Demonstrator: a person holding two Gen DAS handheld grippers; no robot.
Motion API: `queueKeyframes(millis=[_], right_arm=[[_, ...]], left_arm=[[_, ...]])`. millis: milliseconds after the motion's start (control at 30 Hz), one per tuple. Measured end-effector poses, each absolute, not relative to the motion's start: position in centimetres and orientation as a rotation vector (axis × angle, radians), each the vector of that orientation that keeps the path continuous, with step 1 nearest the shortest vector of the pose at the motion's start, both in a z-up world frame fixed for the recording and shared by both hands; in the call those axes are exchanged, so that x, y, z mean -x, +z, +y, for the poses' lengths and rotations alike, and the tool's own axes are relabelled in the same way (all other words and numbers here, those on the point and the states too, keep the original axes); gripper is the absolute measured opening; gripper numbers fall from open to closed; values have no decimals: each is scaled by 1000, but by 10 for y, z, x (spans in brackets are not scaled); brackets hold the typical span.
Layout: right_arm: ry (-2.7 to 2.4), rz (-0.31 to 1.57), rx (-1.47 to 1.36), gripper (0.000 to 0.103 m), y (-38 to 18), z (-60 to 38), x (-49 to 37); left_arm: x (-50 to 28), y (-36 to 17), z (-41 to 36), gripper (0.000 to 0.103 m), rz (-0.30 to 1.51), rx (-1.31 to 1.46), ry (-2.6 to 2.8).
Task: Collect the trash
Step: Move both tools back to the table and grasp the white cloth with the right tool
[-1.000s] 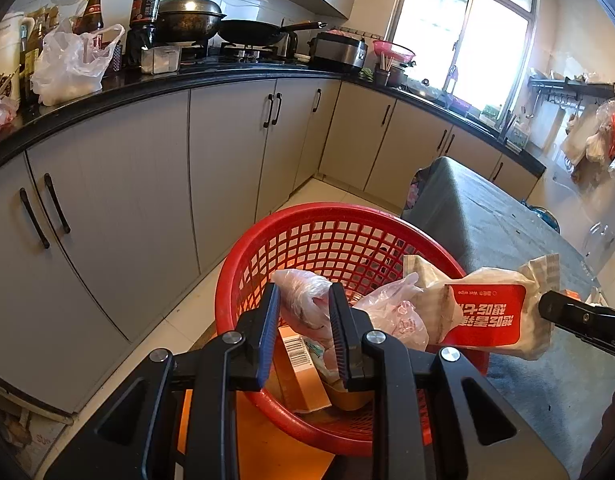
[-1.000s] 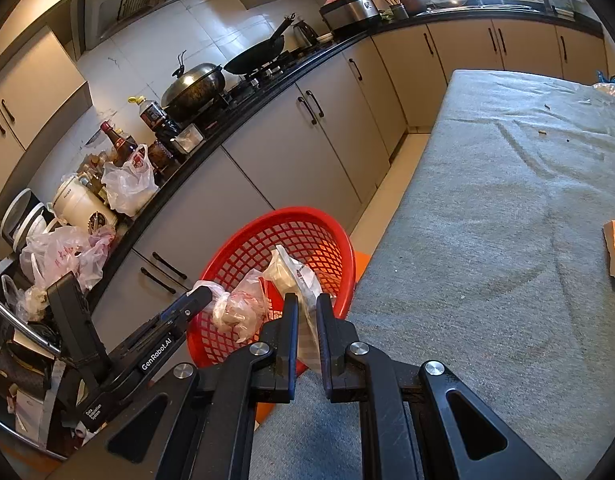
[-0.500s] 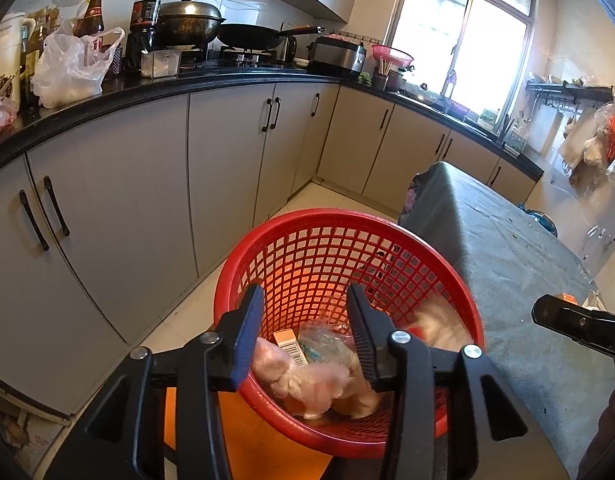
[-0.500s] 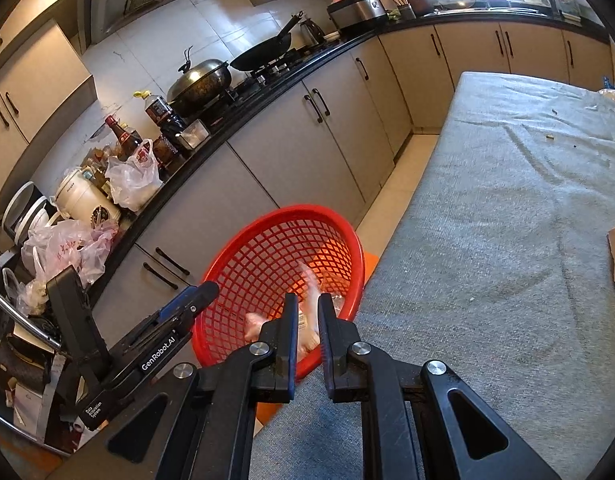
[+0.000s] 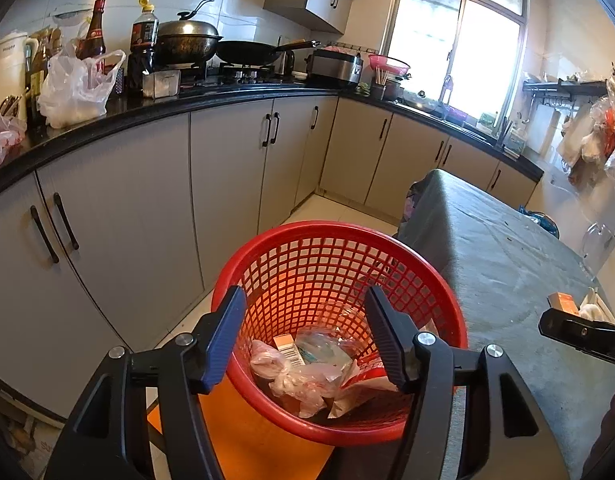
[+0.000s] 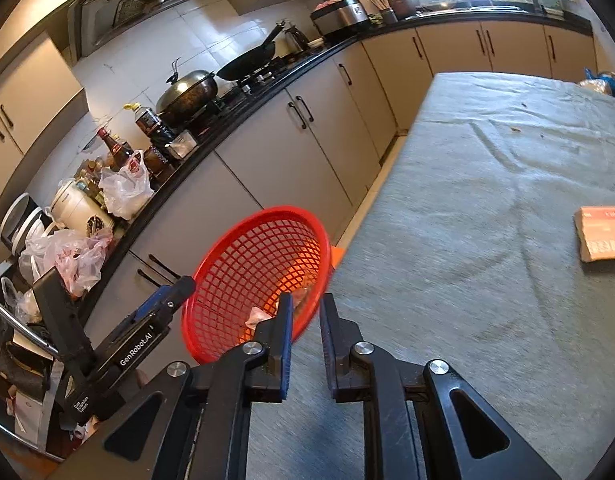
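A red mesh basket [image 5: 339, 228] stands beside the table and holds crumpled plastic bags [image 5: 307, 380], a small carton with a barcode [image 5: 291, 350] and a red and white packet [image 5: 367, 380]. My left gripper [image 5: 305, 294] hangs over the basket [image 6: 267, 216], its jaws opening with nothing between them. My right gripper [image 6: 306, 300] is at the table's edge by the basket rim. Its jaws are opening a little and are empty. An orange box [image 6: 601, 234] lies on the grey tablecloth to the right.
The grey-covered table [image 6: 487, 240] fills the right side. Grey cabinets [image 5: 127, 220] under a black counter run along the left, with bottles, pots and plastic bags [image 5: 75, 88] on top. The basket rests on an orange surface [image 5: 247, 432]. A white scrap [image 5: 591, 308] lies by the orange box [image 5: 563, 302].
Both grippers let go: the plastic bag and the red and white packet dropped into the basket. The left jaws spread wide. The right gripper drew back towards the table.
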State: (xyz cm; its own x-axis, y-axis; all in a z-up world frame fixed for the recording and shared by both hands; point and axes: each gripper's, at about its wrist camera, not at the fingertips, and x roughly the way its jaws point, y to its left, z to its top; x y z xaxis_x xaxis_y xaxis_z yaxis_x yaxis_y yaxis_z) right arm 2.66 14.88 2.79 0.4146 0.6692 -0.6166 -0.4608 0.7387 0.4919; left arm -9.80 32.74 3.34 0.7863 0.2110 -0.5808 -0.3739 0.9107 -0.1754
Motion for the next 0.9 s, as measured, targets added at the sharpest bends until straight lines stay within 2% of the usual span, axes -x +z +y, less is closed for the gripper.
queueKeyframes(millis=[233, 900], right_arm=[[699, 889, -287, 30, 24, 128, -24], [663, 879, -349, 31, 22, 83, -11]], left_arm=[[102, 38, 315, 63, 583, 258, 323], [111, 52, 266, 64, 580, 133, 316]])
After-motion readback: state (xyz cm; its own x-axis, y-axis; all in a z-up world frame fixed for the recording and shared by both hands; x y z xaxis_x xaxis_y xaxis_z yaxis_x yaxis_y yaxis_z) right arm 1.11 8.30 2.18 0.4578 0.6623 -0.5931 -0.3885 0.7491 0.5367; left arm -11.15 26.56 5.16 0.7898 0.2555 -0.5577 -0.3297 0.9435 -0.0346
